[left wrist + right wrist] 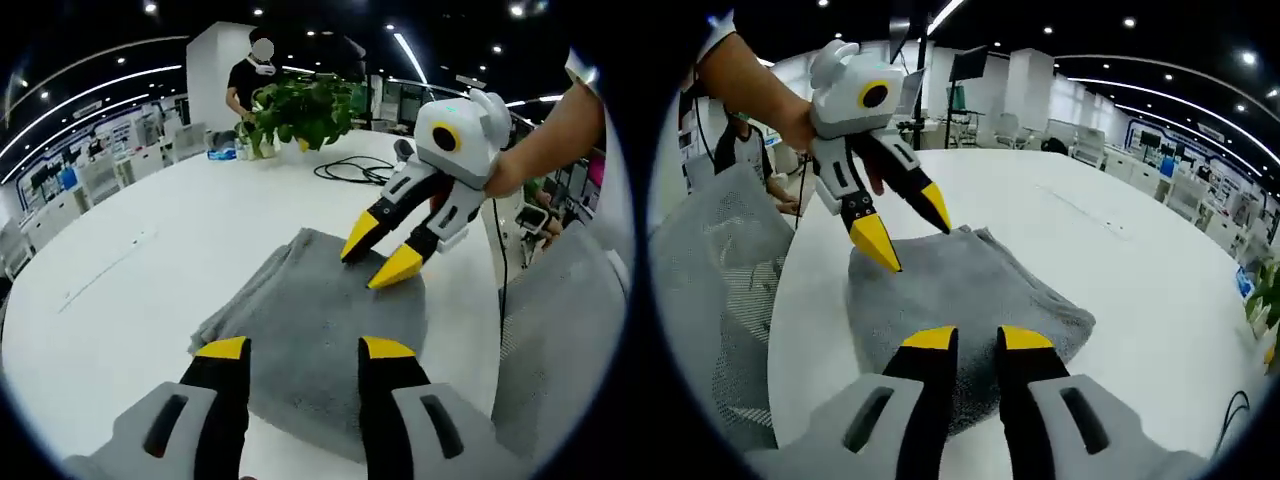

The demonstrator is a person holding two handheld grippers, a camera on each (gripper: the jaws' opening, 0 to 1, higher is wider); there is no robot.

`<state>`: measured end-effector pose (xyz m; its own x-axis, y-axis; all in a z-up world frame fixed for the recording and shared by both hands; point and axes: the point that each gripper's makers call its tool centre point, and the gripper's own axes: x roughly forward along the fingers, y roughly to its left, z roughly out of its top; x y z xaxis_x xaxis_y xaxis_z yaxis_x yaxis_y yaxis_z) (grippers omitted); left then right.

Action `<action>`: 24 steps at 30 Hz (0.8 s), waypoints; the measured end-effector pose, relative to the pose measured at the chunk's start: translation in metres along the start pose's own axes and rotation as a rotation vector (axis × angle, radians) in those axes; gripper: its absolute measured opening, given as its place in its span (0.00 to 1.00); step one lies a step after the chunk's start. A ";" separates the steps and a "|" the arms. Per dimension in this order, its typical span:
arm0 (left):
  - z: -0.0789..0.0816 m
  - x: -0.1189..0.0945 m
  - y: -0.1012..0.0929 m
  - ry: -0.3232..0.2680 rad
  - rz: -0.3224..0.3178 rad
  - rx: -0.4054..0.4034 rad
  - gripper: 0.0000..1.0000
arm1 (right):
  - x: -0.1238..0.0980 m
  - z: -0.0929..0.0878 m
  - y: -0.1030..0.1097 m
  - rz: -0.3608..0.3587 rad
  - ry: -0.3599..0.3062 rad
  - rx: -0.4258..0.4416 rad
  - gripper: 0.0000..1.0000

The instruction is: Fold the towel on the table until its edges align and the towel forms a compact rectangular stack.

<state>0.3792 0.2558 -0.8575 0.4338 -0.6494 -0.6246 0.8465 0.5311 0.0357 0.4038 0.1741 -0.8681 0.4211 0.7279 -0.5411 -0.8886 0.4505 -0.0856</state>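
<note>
Towel: I see the grey, soft terry towel (320, 330) lying folded into a rough thick rectangle on the wide white desk (170, 250), close to the desk's rim on the chair side; its edges are loose and not squarely lined up. In the right gripper view the same towel (960, 290) shows layered folds along its far side.

Left gripper: my left gripper (303, 348), black jaws with yellow tips, is over the near part of the towel with its jaws spread and nothing between them. In the right gripper view it (905, 230) comes in from the left, held by a hand (800, 125), its yellow tips parted above the towel's far corner; I cannot tell whether a tip touches the cloth.

Right gripper: my right gripper (978, 338) is above the near edge of the towel, jaws a little apart, pinching nothing. In the left gripper view it (380, 252) reaches in from the right, tips apart, at or just above the towel's far edge.

Beyond the towel: a leafy green potted plant (300, 110) stands far across the desk, with a coiled black cable (350, 170) beside it and a person in a dark shirt (250, 80) behind it.

Beside the towel: a grey mesh chair back (715, 290) stands off the desk's edge.
</note>
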 end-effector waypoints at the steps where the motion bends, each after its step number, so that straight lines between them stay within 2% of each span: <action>1: -0.005 0.001 -0.003 0.008 0.003 -0.005 0.35 | -0.001 -0.005 -0.002 -0.010 0.009 0.033 0.12; 3: -0.018 0.003 -0.006 0.046 0.008 -0.036 0.37 | -0.002 -0.010 -0.001 -0.018 0.021 0.079 0.13; 6: -0.024 0.007 -0.005 0.058 0.024 -0.016 0.39 | -0.001 -0.016 0.002 -0.030 0.038 0.117 0.13; 8: -0.028 0.008 0.000 0.090 0.044 -0.010 0.41 | 0.001 -0.017 0.003 -0.040 0.034 0.182 0.13; 14: -0.031 0.013 0.006 0.098 0.059 -0.026 0.44 | 0.005 -0.022 0.000 -0.052 0.033 0.177 0.13; 17: -0.028 0.009 0.005 0.094 0.071 -0.020 0.45 | 0.002 -0.017 -0.002 -0.060 0.032 0.204 0.14; 18: -0.026 0.006 0.005 0.086 0.077 -0.019 0.45 | 0.000 -0.012 0.000 -0.063 0.009 0.253 0.17; 19: -0.023 0.003 0.006 0.070 0.087 -0.022 0.45 | -0.005 0.003 0.002 -0.053 -0.076 0.309 0.26; 20: -0.015 -0.001 0.009 0.018 0.116 -0.047 0.44 | -0.008 0.006 0.001 -0.063 -0.119 0.318 0.36; 21: -0.012 -0.005 0.011 -0.003 0.133 -0.072 0.43 | -0.012 0.003 -0.003 -0.098 -0.133 0.332 0.46; 22: -0.011 -0.008 0.010 -0.015 0.139 -0.101 0.43 | -0.015 0.004 -0.001 -0.102 -0.143 0.334 0.55; 23: -0.012 -0.011 0.009 -0.028 0.140 -0.139 0.45 | -0.019 0.003 0.004 -0.099 -0.139 0.327 0.58; 24: -0.011 -0.012 0.009 -0.033 0.140 -0.140 0.47 | -0.021 0.001 0.006 -0.105 -0.140 0.305 0.59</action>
<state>0.3780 0.2744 -0.8585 0.5560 -0.5803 -0.5951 0.7272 0.6863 0.0103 0.3901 0.1621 -0.8560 0.5471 0.7235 -0.4209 -0.7530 0.6450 0.1301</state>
